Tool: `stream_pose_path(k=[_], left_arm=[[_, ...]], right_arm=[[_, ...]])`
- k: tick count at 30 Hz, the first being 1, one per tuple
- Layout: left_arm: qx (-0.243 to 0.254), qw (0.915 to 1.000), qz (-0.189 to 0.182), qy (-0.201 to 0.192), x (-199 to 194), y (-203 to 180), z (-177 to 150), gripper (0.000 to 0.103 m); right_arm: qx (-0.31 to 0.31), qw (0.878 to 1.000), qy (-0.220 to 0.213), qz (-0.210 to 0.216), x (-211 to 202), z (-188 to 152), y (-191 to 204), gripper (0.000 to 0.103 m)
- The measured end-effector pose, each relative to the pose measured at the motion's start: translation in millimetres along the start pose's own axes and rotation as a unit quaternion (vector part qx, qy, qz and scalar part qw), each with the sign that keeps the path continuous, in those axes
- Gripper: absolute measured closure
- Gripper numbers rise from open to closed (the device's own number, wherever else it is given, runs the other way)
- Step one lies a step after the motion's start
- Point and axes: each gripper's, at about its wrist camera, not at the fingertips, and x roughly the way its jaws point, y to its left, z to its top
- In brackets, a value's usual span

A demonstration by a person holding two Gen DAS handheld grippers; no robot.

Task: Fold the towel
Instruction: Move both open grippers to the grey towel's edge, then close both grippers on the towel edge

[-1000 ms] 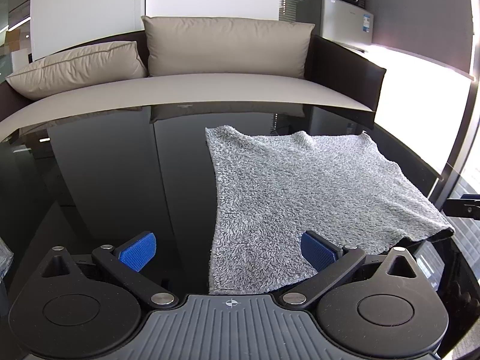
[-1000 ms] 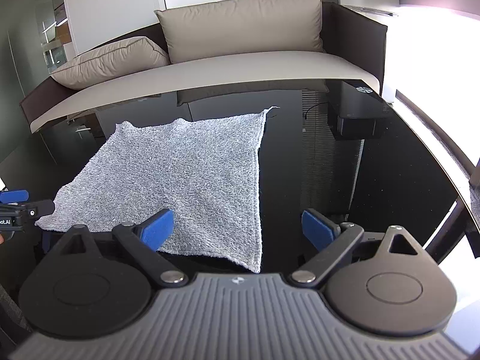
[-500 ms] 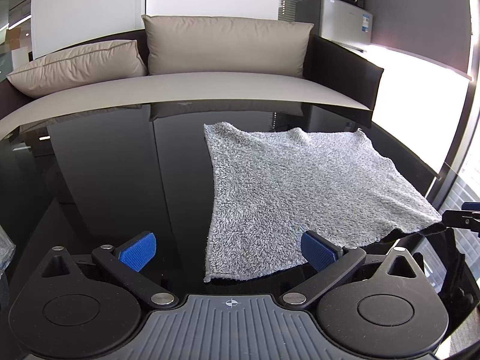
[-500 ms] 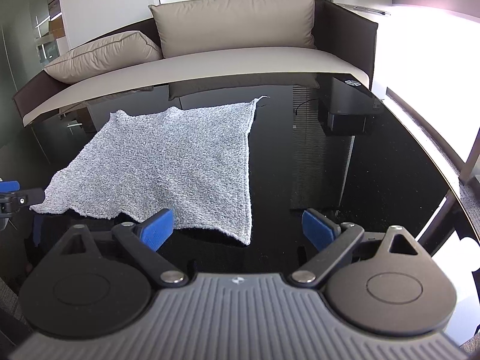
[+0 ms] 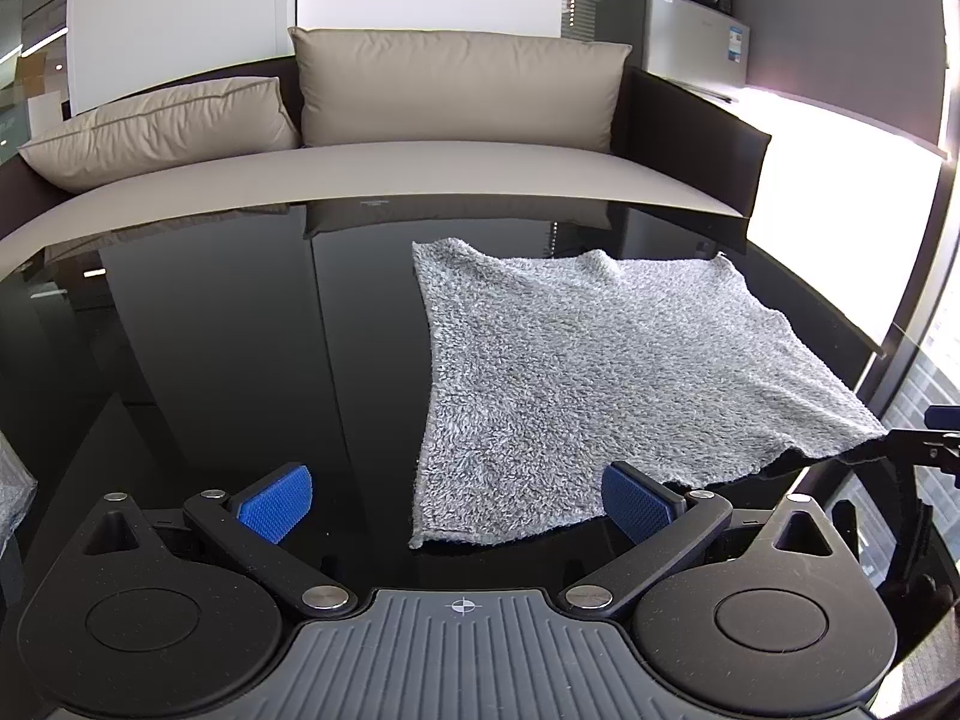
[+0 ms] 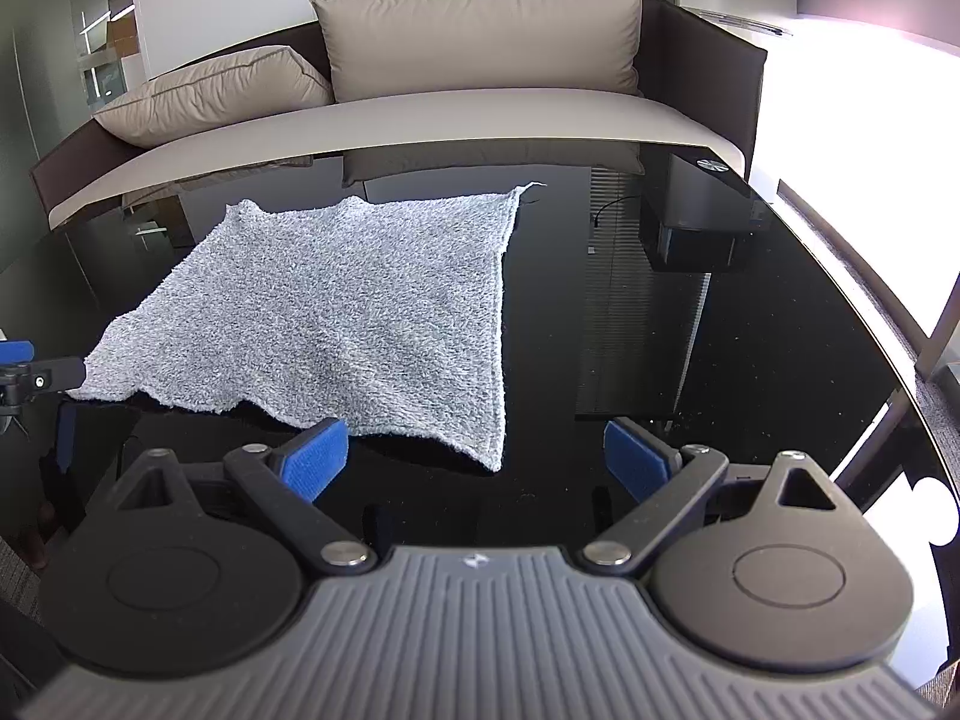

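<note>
Towel (image 5: 576, 384) is lying unfolded on table (image 5: 240, 360), both grippers (image 5: 456, 495) (image 6: 477, 456) being held released near its near corners, which need grasping next.

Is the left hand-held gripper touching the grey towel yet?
Apart. The left wrist view shows the left hand-held gripper open, dark table visible between its fingers and the grey towel.

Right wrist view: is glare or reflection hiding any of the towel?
Right wrist view: blown-out window light on the right, clear of the towel; the glossy black table mirrors the sofa. Left wrist view: same glare beyond the towel's right edge; the fibres look sharp; fisheye bends the table edge.
</note>
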Motion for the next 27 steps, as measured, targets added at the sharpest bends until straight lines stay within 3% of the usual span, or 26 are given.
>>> stream_pose_path(k=[10, 17, 27], left_arm=[[-0.001, 0.9999, 0.0, 0.015, 1.5, 2.2, -2.0, 0.001], [-0.005, 0.9998, 0.0, 0.019, -5.0, 4.8, -8.2, 0.002], [0.0, 0.9993, -0.022, 0.03, 0.0, 2.7, -10.7, 0.03]], right_arm=[[-0.012, 1.0, 0.0, 0.0, -0.1, -0.7, 2.0, 0.009], [-0.014, 1.0, 0.007, 0.003, 0.2, -3.1, 1.9, 0.03], [-0.025, 0.999, 0.014, 0.017, 2.6, -4.0, 4.3, 0.05]])
